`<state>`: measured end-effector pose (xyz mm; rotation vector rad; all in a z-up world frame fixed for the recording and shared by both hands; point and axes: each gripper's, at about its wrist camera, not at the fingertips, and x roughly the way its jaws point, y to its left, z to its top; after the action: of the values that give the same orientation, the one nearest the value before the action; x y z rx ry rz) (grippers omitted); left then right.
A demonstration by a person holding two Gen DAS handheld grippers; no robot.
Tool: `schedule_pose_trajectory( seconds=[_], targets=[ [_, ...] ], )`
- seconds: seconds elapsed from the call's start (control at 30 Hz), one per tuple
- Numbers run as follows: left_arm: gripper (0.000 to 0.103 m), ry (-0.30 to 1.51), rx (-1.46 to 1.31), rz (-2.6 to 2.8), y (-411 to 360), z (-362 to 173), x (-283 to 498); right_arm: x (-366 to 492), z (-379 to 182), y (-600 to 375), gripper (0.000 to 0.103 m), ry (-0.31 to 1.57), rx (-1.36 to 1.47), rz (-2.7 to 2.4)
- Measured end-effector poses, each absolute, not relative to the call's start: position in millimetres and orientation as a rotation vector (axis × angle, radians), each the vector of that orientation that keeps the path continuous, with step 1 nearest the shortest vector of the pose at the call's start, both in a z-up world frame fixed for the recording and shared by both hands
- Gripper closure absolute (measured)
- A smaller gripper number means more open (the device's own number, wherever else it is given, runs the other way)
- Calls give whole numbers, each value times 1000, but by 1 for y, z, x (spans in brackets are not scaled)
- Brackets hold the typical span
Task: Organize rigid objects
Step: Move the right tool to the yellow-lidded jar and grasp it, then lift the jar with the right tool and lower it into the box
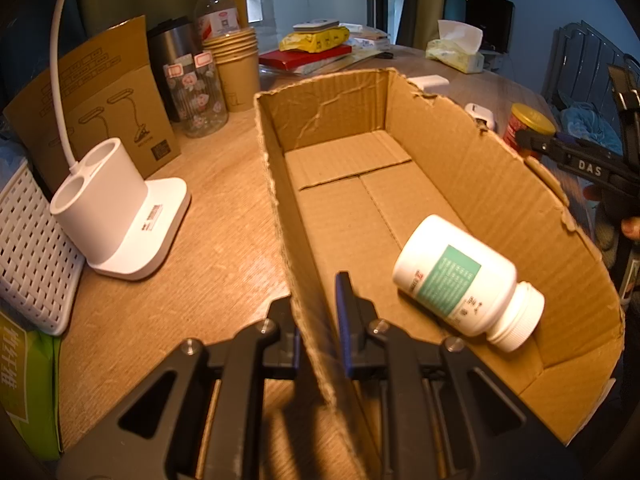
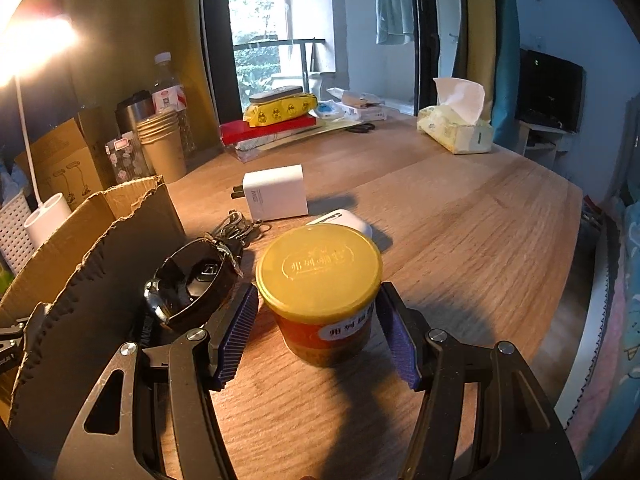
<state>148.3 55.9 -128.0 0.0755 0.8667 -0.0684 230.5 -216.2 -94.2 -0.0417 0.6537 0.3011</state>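
The left hand-held gripper [image 1: 320,328] is pinched tight on the near side wall of the open brown cardboard box [image 1: 500,184]. One blue pad [image 1: 343,320] is inside the box and the other is outside, with the torn wall between them. Just ahead of this gripper and a bit to its right, a white plastic pill bottle with a green label [image 1: 466,282] lies on its side on the box floor, its white cap pointing toward the near corner. The rest of the box floor shows bare cardboard.

To the left of this gripper, outside the box, a white lamp base with two round holes [image 1: 120,208] stands on the wooden worktop [image 1: 208,184]. A white woven plastic basket [image 1: 28,248] sits beside it.

The right hand-held gripper [image 2: 316,336] is open about halfway. A round tin with a yellow lid and a red side [image 2: 320,288] stands upright on the worktop between its two blue pads [image 2: 236,336]. Small gaps show on both sides, so the pads do not press the tin.

To the left of this gripper are a black watch with a looped strap [image 2: 192,284] and the dark wall of the box. Just past the tin lie a small white case [image 2: 344,220], a white plug-in charger block [image 2: 276,192] and a bunch of keys [image 2: 236,224]. Far ahead and to the right is a soft pack of tissues [image 2: 456,128].
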Motion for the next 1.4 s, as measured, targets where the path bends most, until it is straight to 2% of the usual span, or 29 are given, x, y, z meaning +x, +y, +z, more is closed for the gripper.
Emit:
schedule_pose_trajectory(
  seconds=[0.9, 1.03, 1.4],
  targets=[
    [88, 867, 77, -69, 56, -129, 149, 251, -94, -213, 39, 691, -57, 314],
    [88, 868, 76, -70, 56, -129, 149, 251, -94, -213, 45, 688, -68, 315],
    [88, 868, 81, -71, 57, -128, 149, 246, -93, -210, 45, 670, -93, 295]
  ],
)
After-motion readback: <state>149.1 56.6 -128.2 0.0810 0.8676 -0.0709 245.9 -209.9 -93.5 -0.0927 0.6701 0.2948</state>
